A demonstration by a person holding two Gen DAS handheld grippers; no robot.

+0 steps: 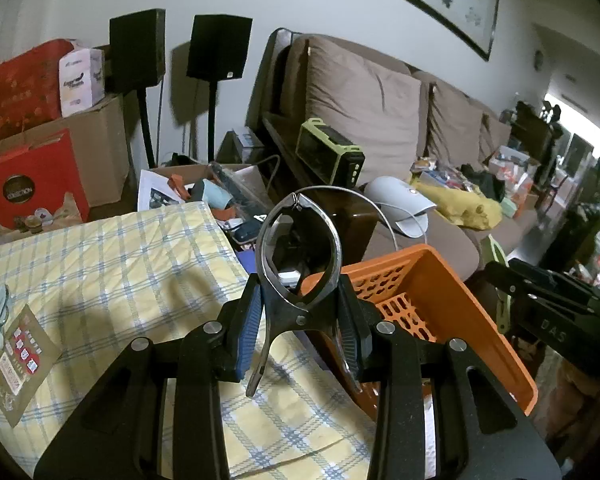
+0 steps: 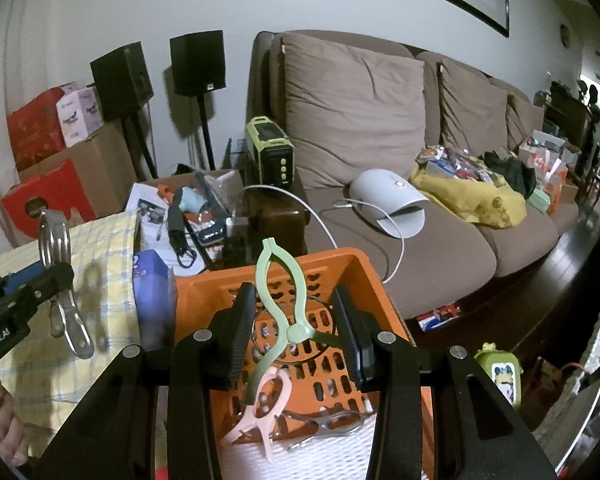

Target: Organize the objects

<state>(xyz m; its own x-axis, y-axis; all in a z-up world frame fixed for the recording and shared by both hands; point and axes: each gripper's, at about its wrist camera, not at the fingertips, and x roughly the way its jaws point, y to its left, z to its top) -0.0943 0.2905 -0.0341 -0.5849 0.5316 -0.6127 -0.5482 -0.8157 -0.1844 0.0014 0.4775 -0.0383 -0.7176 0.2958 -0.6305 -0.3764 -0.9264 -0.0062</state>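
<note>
My left gripper is shut on a large metal clip, which stands upright with its looped jaws pointing away, above the edge of the yellow checked cloth. Just right of it is the orange basket. My right gripper is shut on a pale green plastic clip and hangs over the orange basket. A pink clip and another metal clip lie inside the basket. The left gripper's fingers and its metal clip show at the left of the right wrist view.
A brown packet lies on the cloth at the left. Behind stand a brown sofa with a white device, two black speakers, cardboard boxes and a cluttered low table. A green case sits lower right.
</note>
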